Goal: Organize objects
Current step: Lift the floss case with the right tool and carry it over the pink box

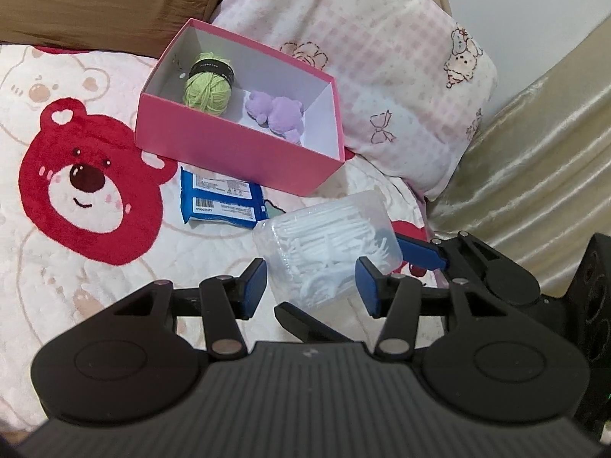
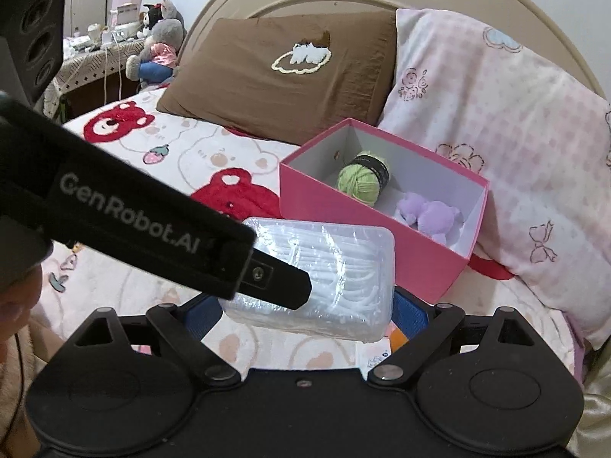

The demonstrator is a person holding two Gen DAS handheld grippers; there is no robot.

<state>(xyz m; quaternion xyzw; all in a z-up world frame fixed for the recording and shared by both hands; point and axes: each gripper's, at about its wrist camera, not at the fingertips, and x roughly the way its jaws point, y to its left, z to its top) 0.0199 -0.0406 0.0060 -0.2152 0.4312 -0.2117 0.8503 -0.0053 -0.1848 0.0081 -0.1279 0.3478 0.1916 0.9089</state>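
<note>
- My right gripper (image 2: pixel 305 311) is clamped across the clear plastic box of white picks (image 2: pixel 324 278); its blue pads press the box's two ends, jaws set wide because the box is wide, and the box hangs off the bedspread (image 1: pixel 95 286).
- My left gripper (image 1: pixel 311 284) stands partly spread. The near corner of the clear box sits between its blue pads (image 1: pixel 254 286), but I see a gap on the left side and cannot tell whether the right pad touches (so I count nothing as held by it).
- The pink box (image 1: pixel 236 152) lies farther off, against the pink checked pillow (image 1: pixel 382 57), open-topped, with a green yarn ball (image 1: pixel 208 84) at its left and a purple plush toy (image 1: pixel 277 112) at its right.
- A blue packet (image 1: pixel 221 200) lies on the bedspread just before the pink box's near wall, not yet put away.
- I judge the step to be carrying the clear box to the pink box.
- Next calls for clearing the near wall, then setting it down in the little free floor, perhaps on the toys.
</note>
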